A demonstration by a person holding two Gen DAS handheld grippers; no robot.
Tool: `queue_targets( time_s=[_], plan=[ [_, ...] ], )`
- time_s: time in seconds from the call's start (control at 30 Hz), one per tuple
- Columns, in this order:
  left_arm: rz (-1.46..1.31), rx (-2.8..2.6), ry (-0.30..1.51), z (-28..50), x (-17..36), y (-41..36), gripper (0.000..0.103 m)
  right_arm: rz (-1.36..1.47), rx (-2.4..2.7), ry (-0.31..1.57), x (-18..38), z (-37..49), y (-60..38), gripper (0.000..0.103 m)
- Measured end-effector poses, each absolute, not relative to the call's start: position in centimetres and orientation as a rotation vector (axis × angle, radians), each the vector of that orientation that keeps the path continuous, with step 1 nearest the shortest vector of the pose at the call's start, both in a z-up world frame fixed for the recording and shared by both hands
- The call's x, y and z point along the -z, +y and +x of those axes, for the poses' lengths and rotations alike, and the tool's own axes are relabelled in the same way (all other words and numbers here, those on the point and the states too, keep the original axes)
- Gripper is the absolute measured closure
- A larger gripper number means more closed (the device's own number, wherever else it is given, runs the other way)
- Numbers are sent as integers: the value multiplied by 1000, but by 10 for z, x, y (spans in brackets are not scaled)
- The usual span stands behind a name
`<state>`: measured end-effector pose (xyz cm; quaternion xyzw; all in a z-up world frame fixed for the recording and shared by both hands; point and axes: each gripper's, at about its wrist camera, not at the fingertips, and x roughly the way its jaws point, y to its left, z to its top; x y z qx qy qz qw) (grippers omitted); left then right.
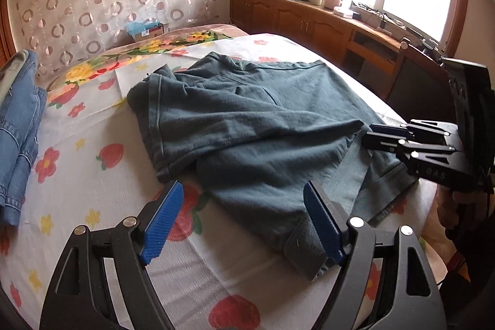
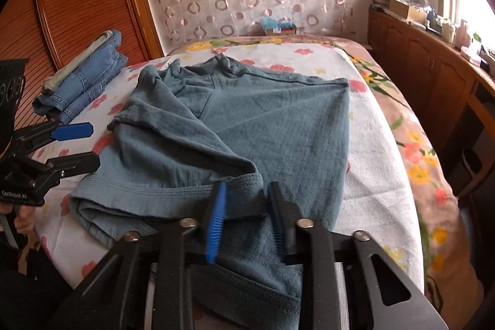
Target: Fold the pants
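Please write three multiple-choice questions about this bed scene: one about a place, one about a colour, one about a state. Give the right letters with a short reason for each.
1. Where does the stack of folded jeans lie?
A. on the bed beside the teal pants
B. on the wooden cabinet under the window
C. on the floor

2. What colour are the pads of the left gripper?
A. red
B. blue
C. yellow

3. How does the left gripper stand?
A. shut on the jeans
B. shut on the bedsheet
C. open, holding nothing

Answers: 1 A, the jeans rest on the flowered sheet next to the teal pants. 2 B, both pads are blue. 3 C, its fingers stand wide apart over the pants' edge.
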<state>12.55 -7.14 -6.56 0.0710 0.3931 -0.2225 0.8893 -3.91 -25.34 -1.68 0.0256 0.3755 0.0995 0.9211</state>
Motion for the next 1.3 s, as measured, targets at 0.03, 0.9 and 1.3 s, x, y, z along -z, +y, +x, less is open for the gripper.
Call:
queue_targets(
  time_s=[0.03,0.9,1.3],
  plan=[
    [151,460,817,125,66,-72,22,53,-206,769,15,-40,-253,90],
    [154,474,789,107,61,-81,22,70,-186,744,-6,-125,-275,98],
    [155,459,796,108,66,-81,22,105,-174,808,0,-121,-278,98]
  ],
)
